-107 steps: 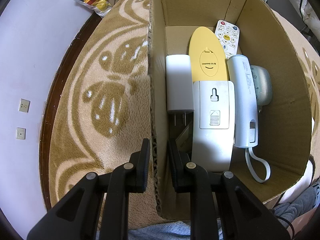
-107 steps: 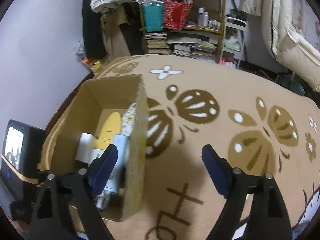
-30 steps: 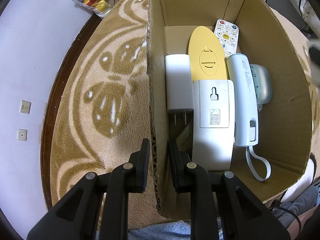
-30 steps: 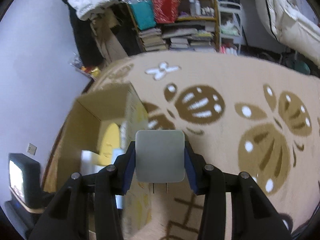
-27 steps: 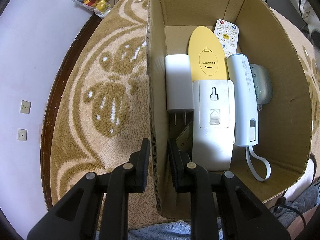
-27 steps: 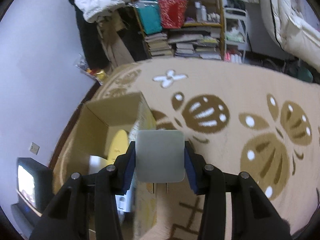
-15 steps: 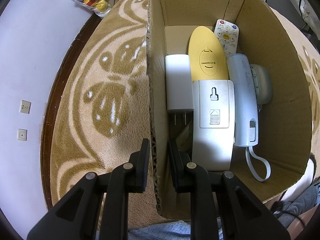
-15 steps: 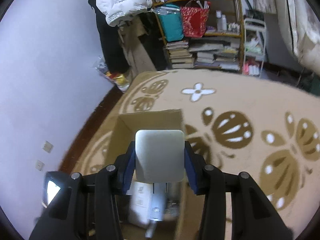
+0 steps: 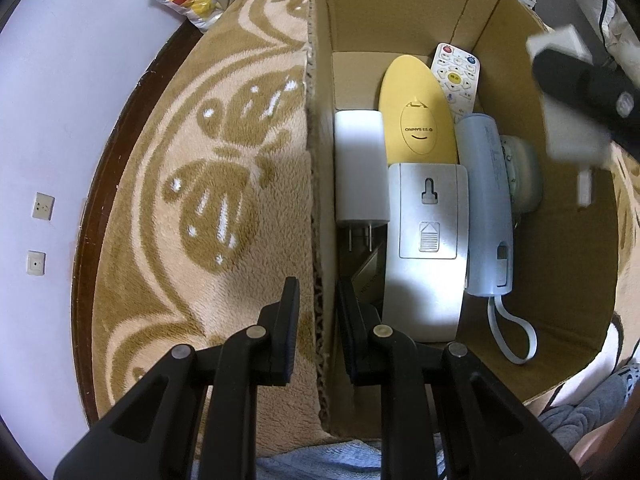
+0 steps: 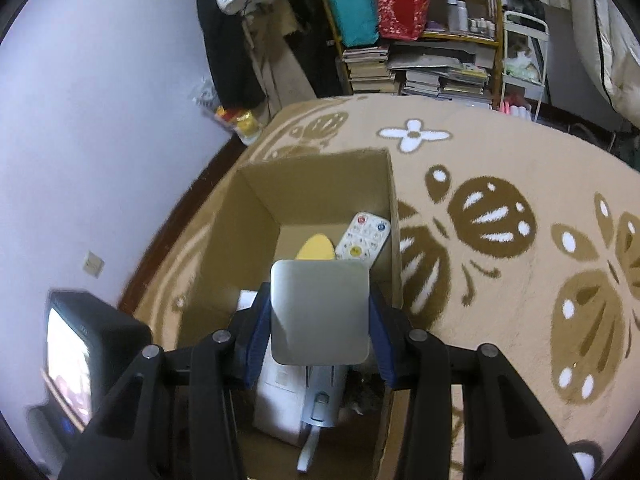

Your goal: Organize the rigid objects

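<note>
Right wrist view: the grey plug adapter (image 10: 319, 312) sits squeezed in the right hand-held gripper (image 10: 318, 334), prongs down, right above the cardboard box (image 10: 256, 216). Left hand-held gripper (image 9: 318, 320) pinches the box's side wall.

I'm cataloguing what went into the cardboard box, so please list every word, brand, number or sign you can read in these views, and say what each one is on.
"SANRIO", printed upside down, with a small mark before it that I cannot make out: yellow oval device.
Upward arrow sign: battery cover of the white device.
Dark lettering: tan card, too small to read.
Printing along the pale blue device: blurred.
Button icons on the white remote: too small.
</note>
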A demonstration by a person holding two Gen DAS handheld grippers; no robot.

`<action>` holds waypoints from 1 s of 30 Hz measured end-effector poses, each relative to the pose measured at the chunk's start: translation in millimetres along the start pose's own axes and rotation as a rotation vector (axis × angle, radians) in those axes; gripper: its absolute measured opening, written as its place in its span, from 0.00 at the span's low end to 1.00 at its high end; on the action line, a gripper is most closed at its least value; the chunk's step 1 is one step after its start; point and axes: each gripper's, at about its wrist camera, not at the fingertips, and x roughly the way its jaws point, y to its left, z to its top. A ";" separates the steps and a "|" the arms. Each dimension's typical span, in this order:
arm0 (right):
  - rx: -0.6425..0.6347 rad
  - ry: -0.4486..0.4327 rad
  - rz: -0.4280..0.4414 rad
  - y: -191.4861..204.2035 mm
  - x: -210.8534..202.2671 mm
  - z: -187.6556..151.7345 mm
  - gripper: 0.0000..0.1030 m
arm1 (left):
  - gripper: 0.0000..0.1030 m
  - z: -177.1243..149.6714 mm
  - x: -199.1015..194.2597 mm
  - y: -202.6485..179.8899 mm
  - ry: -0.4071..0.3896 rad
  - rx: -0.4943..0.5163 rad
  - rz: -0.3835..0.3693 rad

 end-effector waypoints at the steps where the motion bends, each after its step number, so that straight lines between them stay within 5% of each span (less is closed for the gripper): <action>1: -0.012 0.007 -0.010 1.6 2.6 -2.2 0.46 | 0.19 0.4 0.1 0.2 0.000 -0.001 -0.001; 15: -0.033 0.030 -0.032 5.8 5.5 -18.9 0.48 | 0.19 0.0 0.0 1.0 -0.010 -0.010 -0.007; 30: -0.106 -0.034 -0.089 7.2 -45.4 -35.2 0.60 | 0.19 -13.6 -40.1 6.3 -0.156 -0.022 -0.003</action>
